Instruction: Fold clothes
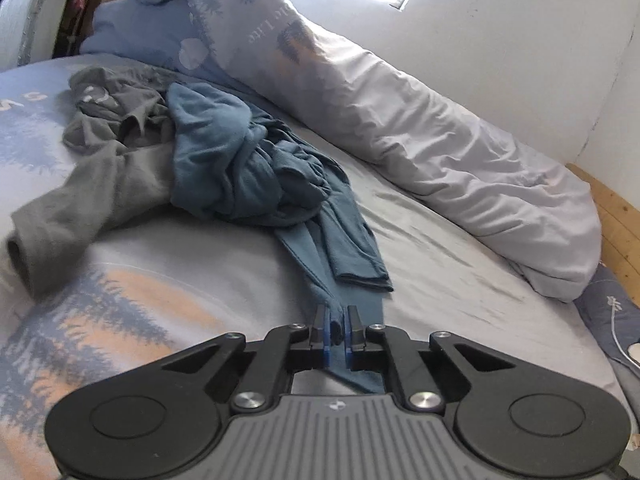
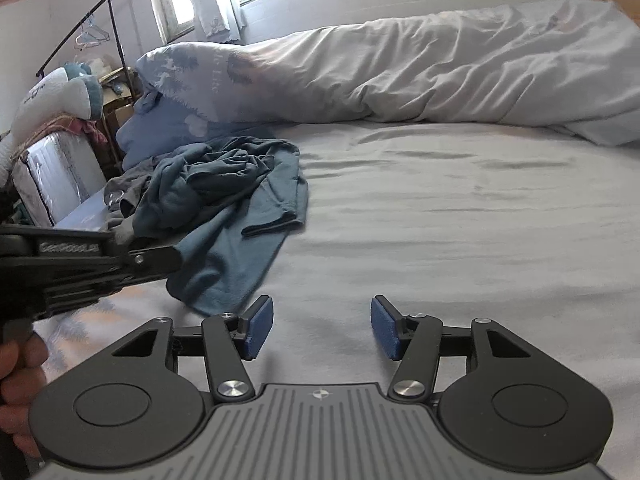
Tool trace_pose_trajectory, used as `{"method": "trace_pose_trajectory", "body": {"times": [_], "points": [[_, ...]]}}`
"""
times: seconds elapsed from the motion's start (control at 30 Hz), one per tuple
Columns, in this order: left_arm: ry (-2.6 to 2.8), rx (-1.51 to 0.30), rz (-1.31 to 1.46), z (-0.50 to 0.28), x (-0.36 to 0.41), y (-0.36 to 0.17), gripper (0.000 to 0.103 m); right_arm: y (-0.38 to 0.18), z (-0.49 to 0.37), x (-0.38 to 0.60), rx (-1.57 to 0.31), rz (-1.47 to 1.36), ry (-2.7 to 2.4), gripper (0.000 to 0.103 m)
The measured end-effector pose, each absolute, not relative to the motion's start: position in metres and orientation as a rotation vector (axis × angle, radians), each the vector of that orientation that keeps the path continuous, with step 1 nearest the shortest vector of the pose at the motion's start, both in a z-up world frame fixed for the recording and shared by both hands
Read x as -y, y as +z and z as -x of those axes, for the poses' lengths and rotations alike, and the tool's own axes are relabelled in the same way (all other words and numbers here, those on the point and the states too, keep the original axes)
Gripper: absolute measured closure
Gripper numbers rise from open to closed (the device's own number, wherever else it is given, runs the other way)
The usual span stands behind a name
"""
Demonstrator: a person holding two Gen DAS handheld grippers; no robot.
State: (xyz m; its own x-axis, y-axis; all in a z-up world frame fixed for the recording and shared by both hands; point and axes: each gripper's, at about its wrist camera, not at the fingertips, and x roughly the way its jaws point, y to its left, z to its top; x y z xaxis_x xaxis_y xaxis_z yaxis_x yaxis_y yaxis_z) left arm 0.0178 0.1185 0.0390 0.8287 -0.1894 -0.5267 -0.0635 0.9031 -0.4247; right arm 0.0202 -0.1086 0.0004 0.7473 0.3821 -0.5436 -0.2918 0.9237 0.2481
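Nearest the left wrist camera, the left tongs (image 1: 337,330) are pinching shut on a bunched fold of the crumpled blue cotton garment (image 1: 240,160), its hem running between the blue pads and under the tool body. From that grip the cloth is stretching away as a narrow strip toward the heap farther up the bed, where most of the garment is lying in a knot. A short sleeve is lying flat just beside the strip on the window side. Touching the heap on the side away from the window, a grey long-sleeved top (image 1: 92,152) is sprawling toward the bed's near edge, one sleeve trailing.

In the right wrist view, the right tongs (image 2: 322,330) are standing about half open with nothing between the pads, hovering above bare pale grey bedsheet (image 2: 440,220) just beside the blue garment's lower hem. A hand (image 2: 20,380) is gripping the left tool at that picture's left edge.

A rolled pale grey duvet (image 2: 440,76) is lying along the bed's far edge under the window. Between it and the clothes, a broad stretch of sheet is lying open, only lightly wrinkled. A wooden bed frame (image 1: 616,220) is showing at the far corner.
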Motion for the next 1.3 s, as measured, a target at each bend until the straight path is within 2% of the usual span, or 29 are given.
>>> {"method": "trace_pose_trajectory", "body": {"times": [0.33, 0.73, 0.87, 1.0, 1.2, 1.27, 1.3], "points": [[-0.027, -0.635, 0.551, -0.015, -0.148, 0.041, 0.099, 0.008, -0.041, 0.097, -0.623, -0.185, 0.376, 0.046], [-0.028, -0.651, 0.523, -0.009, -0.170, 0.052, 0.098, 0.014, -0.120, 0.027, -0.599, -0.082, 0.370, 0.046], [-0.014, -0.643, 0.539, -0.006, -0.179, 0.051, 0.093, 0.004, -0.133, 0.013, -0.621, -0.046, 0.363, 0.046], [-0.031, -0.642, 0.640, -0.005, -0.190, 0.048, 0.078, 0.006, -0.134, 0.009, -0.592, -0.067, 0.356, 0.046], [-0.037, -0.614, 0.666, -0.006, -0.193, 0.055, 0.073, 0.001, -0.143, -0.003, -0.646, 0.014, 0.317, 0.047], [-0.032, -0.609, 0.679, -0.006, -0.196, 0.056, 0.073, 0.000, -0.144, -0.004, -0.667, 0.024, 0.301, 0.051], [-0.030, -0.607, 0.687, -0.006, -0.198, 0.056, 0.073, 0.001, -0.143, -0.006, -0.668, 0.039, 0.299, 0.064]]}}
